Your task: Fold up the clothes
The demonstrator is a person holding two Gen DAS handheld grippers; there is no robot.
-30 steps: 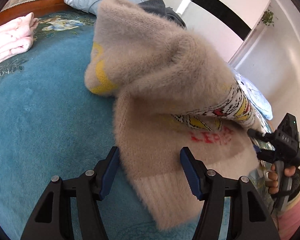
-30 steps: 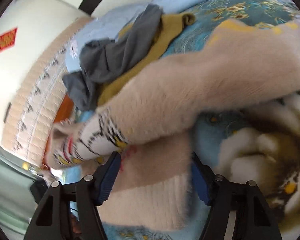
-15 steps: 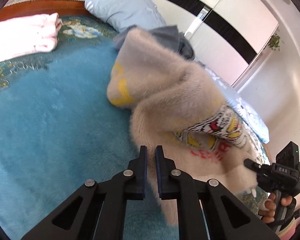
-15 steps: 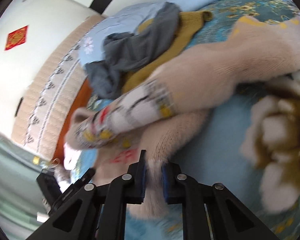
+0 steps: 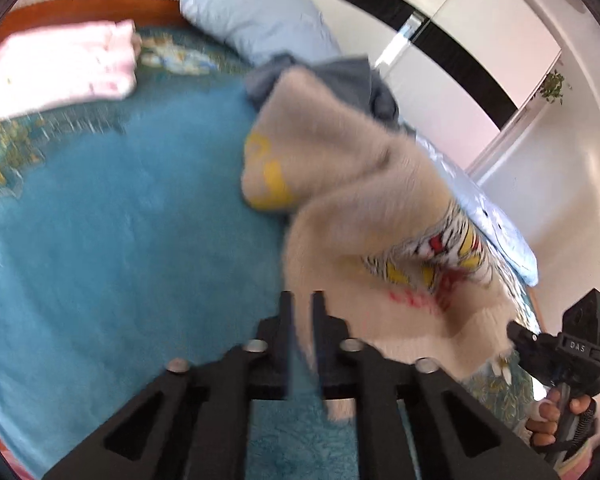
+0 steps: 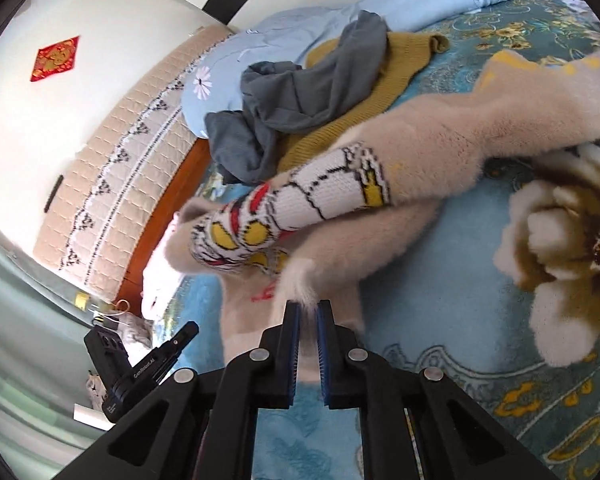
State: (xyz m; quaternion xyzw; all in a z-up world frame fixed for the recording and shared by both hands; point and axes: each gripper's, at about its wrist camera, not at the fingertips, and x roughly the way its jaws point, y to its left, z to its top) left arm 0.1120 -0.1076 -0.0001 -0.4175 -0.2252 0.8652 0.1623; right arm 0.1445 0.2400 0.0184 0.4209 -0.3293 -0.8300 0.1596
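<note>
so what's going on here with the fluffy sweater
A person is folding a fuzzy beige sweater with a cartoon-patterned sleeve on a blue plush bedspread. The left gripper and the right gripper each pinch its ribbed hem. A crumpled grey garment and a mustard knit lie behind.

open blue blanket point(image 5: 112, 240) left, sweater point(image 5: 352, 184) right

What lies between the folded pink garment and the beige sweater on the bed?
Only bare blue blanket. The left wrist view shows the pink garment at upper left and the beige sweater at centre-right, with nothing on the stretch between them.
</note>
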